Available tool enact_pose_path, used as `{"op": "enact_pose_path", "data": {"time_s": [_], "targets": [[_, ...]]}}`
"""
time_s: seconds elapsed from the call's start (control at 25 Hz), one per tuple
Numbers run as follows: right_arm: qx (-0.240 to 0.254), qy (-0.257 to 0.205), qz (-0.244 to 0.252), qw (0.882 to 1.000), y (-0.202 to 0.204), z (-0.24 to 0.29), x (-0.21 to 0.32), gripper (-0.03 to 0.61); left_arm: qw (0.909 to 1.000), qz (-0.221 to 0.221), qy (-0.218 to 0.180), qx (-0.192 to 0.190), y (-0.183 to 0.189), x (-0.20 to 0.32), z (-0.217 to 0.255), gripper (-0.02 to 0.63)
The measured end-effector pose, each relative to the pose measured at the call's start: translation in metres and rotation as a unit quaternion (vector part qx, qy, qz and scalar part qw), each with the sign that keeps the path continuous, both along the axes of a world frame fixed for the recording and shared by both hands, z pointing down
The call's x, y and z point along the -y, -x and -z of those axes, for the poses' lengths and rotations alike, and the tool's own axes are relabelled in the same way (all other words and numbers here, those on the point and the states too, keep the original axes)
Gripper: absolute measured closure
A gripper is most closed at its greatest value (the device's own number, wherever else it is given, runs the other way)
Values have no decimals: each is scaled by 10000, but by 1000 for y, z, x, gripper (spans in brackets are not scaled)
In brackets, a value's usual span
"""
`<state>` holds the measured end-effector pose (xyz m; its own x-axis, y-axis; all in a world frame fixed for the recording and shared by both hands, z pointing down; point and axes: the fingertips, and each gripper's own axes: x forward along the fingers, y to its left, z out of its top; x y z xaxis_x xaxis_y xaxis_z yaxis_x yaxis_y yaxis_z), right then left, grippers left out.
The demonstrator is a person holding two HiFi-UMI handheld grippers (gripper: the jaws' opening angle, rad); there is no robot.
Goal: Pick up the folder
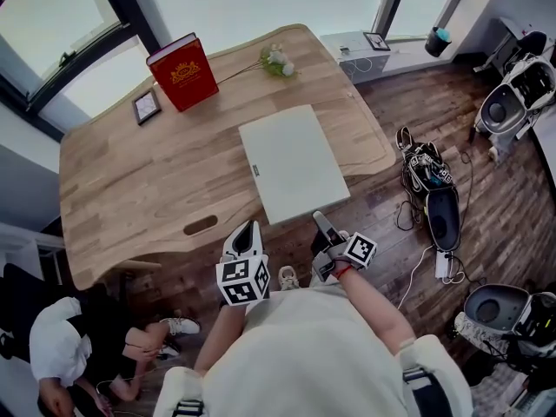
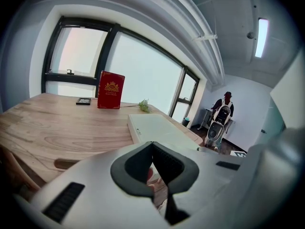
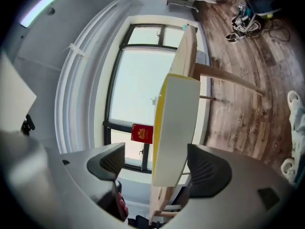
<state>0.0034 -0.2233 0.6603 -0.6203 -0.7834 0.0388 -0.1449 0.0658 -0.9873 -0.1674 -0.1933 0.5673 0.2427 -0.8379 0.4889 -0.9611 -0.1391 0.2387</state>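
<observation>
Left of folder: bare table is lying open, nothing blocking.
Beyond folder: red book, picture frame and flowers are standing well back.
Folder's near edge: right gripper is straddling it, jaws parted, gaps showing both sides.

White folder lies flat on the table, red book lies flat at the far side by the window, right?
No: the red book stands upright, not flat, as the left gripper view shows. The white folder does lie flat on the table.
</observation>
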Motion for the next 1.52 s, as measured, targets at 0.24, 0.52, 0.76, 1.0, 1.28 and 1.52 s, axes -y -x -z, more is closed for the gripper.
{"op": "enact_pose_path", "data": {"time_s": [0.24, 0.52, 0.76, 1.0, 1.28, 1.52], "targets": [[230, 300, -47, 9993, 14, -14, 3, 132, 9999, 117, 15, 21, 6, -1, 0, 594], [404, 683, -433, 9959, 15, -26, 18, 130, 9997, 234, 38, 60, 14, -2, -1, 594], [332, 729, -632, 9948, 8, -32, 34, 129, 9994, 332, 79, 78, 19, -1, -3, 594], [305, 698, -817, 9937, 0, -33, 52, 129, 9991, 394, 96, 83, 19, 1, -3, 594], [303, 666, -1018, 9921, -4, -33, 73, 129, 9989, 430, 131, 103, 19, 3, -6, 594], [471, 681, -1186, 9895, -3, -32, 87, 129, 9984, 523, 165, 116, 23, 3, -7, 594]]}}
